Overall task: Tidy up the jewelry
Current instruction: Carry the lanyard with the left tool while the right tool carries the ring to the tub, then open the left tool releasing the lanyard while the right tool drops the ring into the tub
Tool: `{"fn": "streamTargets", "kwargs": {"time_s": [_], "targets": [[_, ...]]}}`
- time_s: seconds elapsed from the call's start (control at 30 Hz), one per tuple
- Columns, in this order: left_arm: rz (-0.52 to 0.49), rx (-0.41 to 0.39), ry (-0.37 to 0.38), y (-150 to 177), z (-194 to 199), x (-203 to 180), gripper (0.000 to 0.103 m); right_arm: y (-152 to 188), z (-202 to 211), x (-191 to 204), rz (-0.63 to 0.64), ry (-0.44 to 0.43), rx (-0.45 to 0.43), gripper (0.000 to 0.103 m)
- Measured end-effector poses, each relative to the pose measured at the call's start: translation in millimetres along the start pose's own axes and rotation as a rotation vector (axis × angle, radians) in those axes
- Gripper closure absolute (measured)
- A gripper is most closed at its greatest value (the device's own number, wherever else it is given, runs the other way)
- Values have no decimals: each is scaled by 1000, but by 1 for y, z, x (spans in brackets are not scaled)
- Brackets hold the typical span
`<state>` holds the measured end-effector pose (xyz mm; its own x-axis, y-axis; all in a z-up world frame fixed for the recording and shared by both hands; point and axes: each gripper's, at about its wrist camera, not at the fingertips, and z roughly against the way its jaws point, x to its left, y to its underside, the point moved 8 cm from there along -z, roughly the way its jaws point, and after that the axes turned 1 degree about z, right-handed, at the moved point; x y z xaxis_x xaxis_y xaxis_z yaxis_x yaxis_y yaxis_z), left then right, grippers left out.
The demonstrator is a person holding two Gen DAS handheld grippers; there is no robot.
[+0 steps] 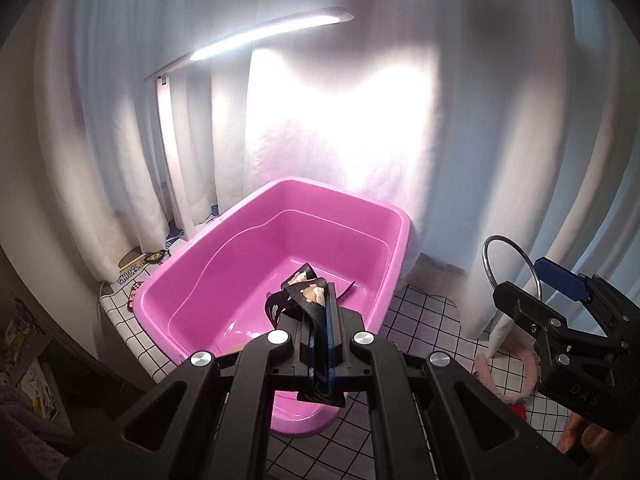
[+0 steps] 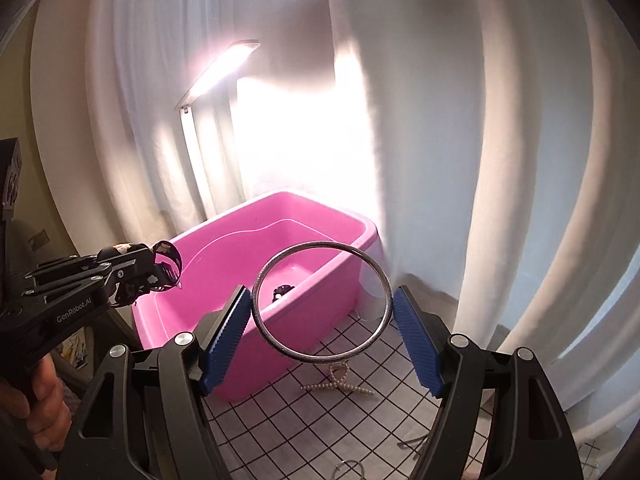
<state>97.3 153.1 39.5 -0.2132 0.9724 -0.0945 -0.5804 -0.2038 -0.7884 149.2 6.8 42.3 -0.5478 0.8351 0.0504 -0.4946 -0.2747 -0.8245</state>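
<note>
The pink tub (image 1: 280,248) sits against the white curtain (image 1: 460,140) at the bench (image 1: 424,320) edge, its interior open. The left tool (image 1: 320,320) is clamped on a dark patterned hair band (image 1: 310,294) above the tub. The right tool (image 2: 322,320) pinches a silver bangle (image 2: 320,304) across its width beside the tub's near corner. Only the right view shows a pearl hair claw (image 2: 340,384) on the checked cloth and a small dark piece (image 2: 282,292) inside the tub. A lit lamp (image 1: 272,32) overhangs.

a home room: white curtains (image 1: 320,120), desk lamp (image 1: 264,34), checked tablecloth (image 2: 320,420).
</note>
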Motion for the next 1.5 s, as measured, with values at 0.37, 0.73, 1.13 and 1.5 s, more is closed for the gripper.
{"fn": "streamTargets", "kwargs": {"time_s": [0.37,0.73,1.13,1.5], "targets": [[65,114,-31,-7,-79,66,99,-42,-102,40,65,-58,96,33],[124,268,-44,16,-142,99,99,-29,-187,58,129,-88,291,33],[182,425,-55,35,-177,120,98,3,-243,58,101,-90,529,33],[192,503,-55,41,-187,122,95,14,-261,54,86,-72,651,32]]}}
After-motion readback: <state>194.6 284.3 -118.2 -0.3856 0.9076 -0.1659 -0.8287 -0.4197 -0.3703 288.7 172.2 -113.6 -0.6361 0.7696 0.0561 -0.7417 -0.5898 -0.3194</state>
